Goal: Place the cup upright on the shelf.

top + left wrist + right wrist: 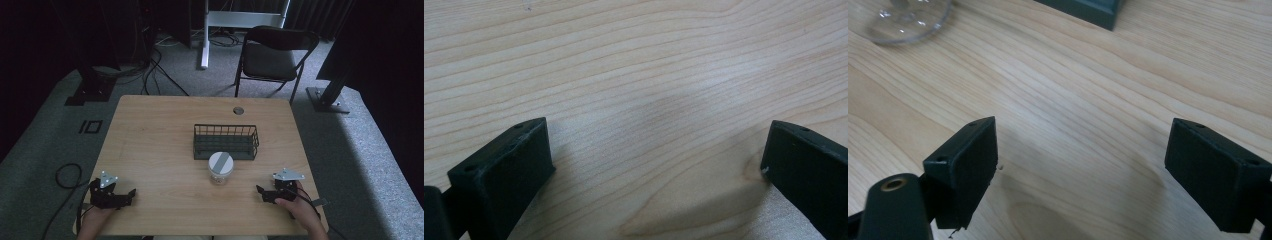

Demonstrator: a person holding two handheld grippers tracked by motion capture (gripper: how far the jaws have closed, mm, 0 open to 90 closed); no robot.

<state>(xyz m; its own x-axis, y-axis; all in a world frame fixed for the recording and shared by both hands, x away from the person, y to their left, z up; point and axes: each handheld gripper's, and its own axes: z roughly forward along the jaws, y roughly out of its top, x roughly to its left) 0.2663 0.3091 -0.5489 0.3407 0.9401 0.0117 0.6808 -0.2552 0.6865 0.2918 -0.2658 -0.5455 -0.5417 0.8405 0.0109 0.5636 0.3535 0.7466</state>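
From above, your left gripper [131, 192] and right gripper [260, 190] rest low on the table [150, 130], the jar [220, 167] ahead-left of your right one, just before the basket [226, 141]. Your left gripper view shows wide jaws over bare wood. Your right gripper view adds wide jaws, the jar's glass base [908, 20] far upper left.

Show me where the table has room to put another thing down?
Bare wood lies left of the wire basket, all the way to the left tool. More lies behind the basket, by the cable hole. It is crowded in the middle, where the jar stands right in front of the basket.
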